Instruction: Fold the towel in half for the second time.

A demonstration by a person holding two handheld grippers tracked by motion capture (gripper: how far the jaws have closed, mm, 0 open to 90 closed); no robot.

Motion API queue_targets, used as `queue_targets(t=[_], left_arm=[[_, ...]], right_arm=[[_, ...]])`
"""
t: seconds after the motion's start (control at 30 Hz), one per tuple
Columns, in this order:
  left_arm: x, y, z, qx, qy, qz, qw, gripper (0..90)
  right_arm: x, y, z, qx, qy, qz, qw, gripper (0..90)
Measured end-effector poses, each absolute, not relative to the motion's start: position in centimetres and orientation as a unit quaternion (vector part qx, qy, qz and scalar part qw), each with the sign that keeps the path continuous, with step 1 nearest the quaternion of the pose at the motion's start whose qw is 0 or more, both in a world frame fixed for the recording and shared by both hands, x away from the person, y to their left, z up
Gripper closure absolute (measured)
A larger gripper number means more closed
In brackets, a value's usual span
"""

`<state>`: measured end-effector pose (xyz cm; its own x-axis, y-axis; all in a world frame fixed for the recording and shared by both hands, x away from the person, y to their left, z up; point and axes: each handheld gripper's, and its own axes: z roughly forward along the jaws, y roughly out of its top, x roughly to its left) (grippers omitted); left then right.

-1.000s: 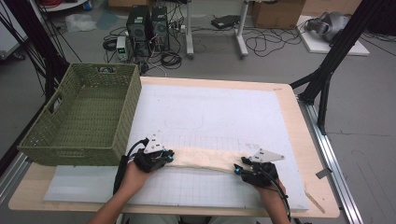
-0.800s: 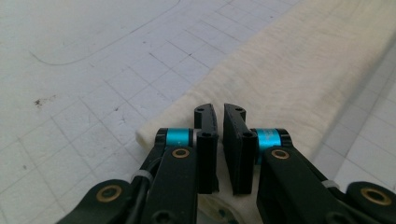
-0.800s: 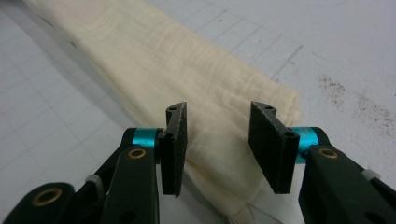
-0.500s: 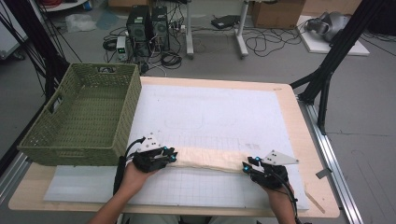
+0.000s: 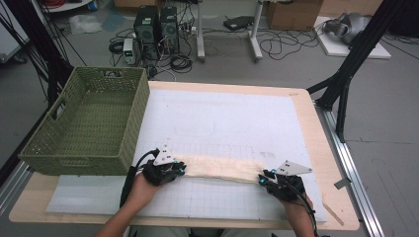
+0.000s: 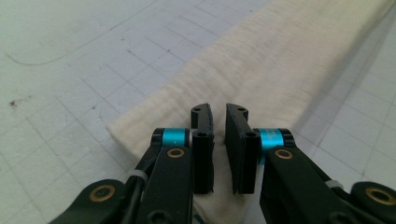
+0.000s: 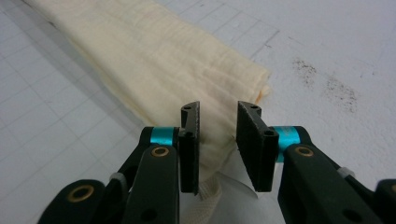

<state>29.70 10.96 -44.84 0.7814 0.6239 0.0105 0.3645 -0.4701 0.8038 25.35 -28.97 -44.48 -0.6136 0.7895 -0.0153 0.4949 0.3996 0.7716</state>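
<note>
Cream cloth (image 5: pixel 220 168) lies folded long on the bench (image 5: pixel 316 128); my left gripper (image 6: pixel 219 122) and right gripper (image 7: pixel 218 117) stand jaws apart over its two ends.

cloth (image 5: pixel 220 168): cream woven fabric, matt, crinkled | mat (image 5: pixel 222 118): white, smooth, gridded | basket (image 5: pixel 89 123): green woven plastic

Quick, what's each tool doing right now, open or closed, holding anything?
Left tool: open a little over the left end of the folded cream cloth, gripping nothing.
Right tool: open at the cloth's right end, gripping nothing.
</note>
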Motion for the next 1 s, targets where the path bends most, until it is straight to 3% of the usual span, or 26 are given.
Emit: queue_targets(t=[0.1, 0.23, 0.4, 0.47, 0.57, 0.67, 0.8, 1.0], left_arm=[[29.8, 11.2, -44.7, 0.838, 0.298, 0.150, 0.431, 78.5], [30.3, 12.9, -43.6, 0.804, 0.324, 0.151, 0.475, 67.4], [30.7, 15.1, -42.9, 0.772, 0.352, 0.170, 0.501, 61.7], [30.8, 15.6, -42.6, 0.759, 0.355, 0.172, 0.517, 57.1], [30.9, 16.1, -42.4, 0.737, 0.367, 0.176, 0.539, 46.2], [30.9, 16.1, -42.2, 0.723, 0.373, 0.168, 0.556, 29.3], [30.7, 15.9, -42.1, 0.721, 0.364, 0.165, 0.566, 19.2], [30.4, 15.6, -42.0, 0.724, 0.345, 0.172, 0.573, 18.8]], right_arm=[[25.3, -29.2, -44.5, 0.399, 0.808, 0.391, 0.189, 68.8], [25.0, -29.5, -43.6, 0.396, 0.795, 0.415, 0.199, 65.5], [24.9, -30.4, -42.7, 0.405, 0.773, 0.435, 0.220, 53.3], [24.8, -30.8, -42.5, 0.414, 0.762, 0.440, 0.234, 44.5], [24.7, -31.4, -42.1, 0.432, 0.748, 0.437, 0.253, 34.2], [24.6, -31.9, -42.0, 0.436, 0.745, 0.429, 0.265, 30.7], [24.6, -32.3, -41.8, 0.438, 0.741, 0.430, 0.272, 25.8], [24.3, -32.9, -41.4, 0.445, 0.728, 0.437, 0.284, 12.1]])
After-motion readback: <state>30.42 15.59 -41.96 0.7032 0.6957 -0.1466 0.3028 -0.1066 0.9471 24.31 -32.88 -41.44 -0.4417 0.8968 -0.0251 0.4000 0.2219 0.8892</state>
